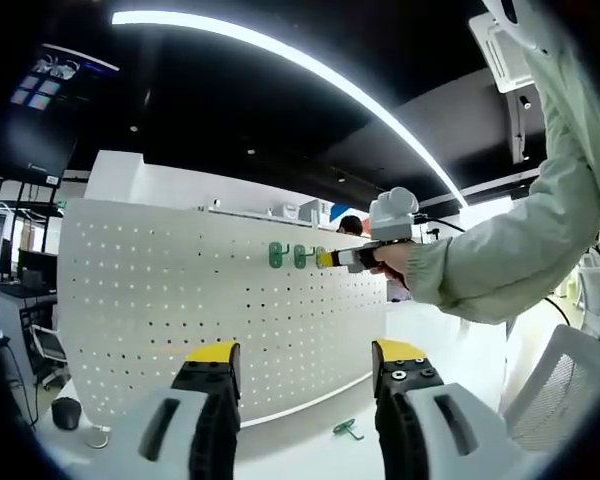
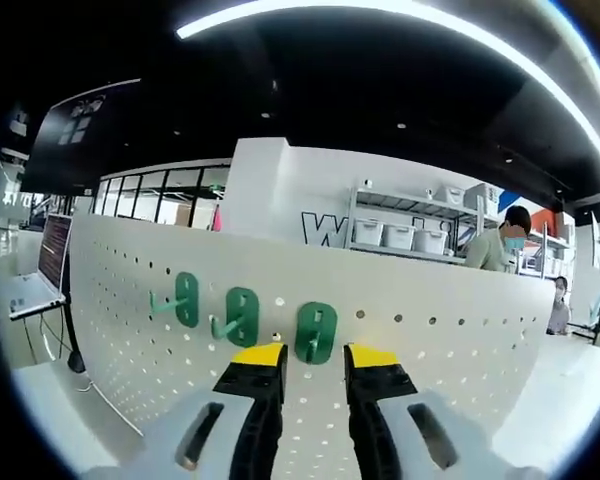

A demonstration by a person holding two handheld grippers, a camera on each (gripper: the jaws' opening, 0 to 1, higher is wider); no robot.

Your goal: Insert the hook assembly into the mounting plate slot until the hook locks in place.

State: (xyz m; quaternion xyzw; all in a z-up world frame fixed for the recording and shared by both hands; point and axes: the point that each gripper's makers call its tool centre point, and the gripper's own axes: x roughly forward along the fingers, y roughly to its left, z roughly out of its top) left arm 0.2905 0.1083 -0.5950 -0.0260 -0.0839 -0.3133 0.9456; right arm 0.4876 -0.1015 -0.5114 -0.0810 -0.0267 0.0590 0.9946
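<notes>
Against the white pegboard (image 2: pixel 400 330) stands the right gripper (image 2: pixel 313 362), its yellow-tipped jaws reaching up to the lower end of a green hook (image 2: pixel 316 332) set flat on the board's face. That hook is the third in a row: two more green hooks (image 2: pixel 242 316) sit on the board to its left, each with its arm sticking out. The hook's long axis runs up the board, in line with the jaws, and lies straight ahead of them, so the coming move looks like a plain push toward the board. The jaws stand a narrow gap apart with the hook's foot at that gap; whether they pinch it or merely touch it cannot be told from this angle. In the left gripper view the right gripper (image 1: pixel 332 259) meets the same row high on the board, held by a person's hand (image 1: pixel 392 258). The left gripper (image 1: pixel 305 362) hangs well back from the board, jaws wide apart and empty. One spare green hook (image 1: pixel 347 429) lies on the table (image 1: pixel 300 445) below the board, nearer the left gripper.
</notes>
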